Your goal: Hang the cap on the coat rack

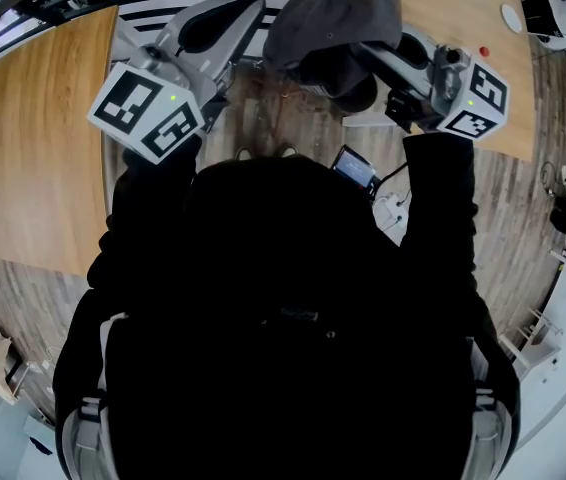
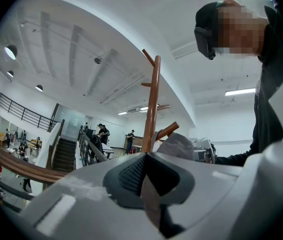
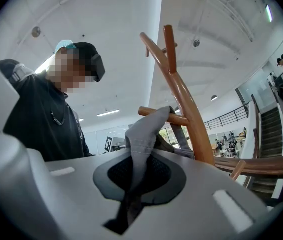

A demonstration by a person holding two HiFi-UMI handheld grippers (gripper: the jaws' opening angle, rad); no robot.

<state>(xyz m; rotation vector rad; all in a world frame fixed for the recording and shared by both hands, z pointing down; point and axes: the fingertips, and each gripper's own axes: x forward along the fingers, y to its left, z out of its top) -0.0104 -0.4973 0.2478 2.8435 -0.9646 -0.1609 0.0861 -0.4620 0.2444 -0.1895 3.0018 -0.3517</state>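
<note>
Grey fabric cap (image 3: 144, 134): pinched between closed jaws of right gripper (image 3: 131, 184), draped against lower peg (image 3: 150, 111) of brown wooden coat rack (image 3: 189, 104). Left gripper (image 2: 149, 184): jaws together, nothing held. Advised: crown to be seated fully over peg before release

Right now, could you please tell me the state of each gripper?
Left gripper: closed, empty.
Right gripper: closed on the soft grey fabric cap.
</note>
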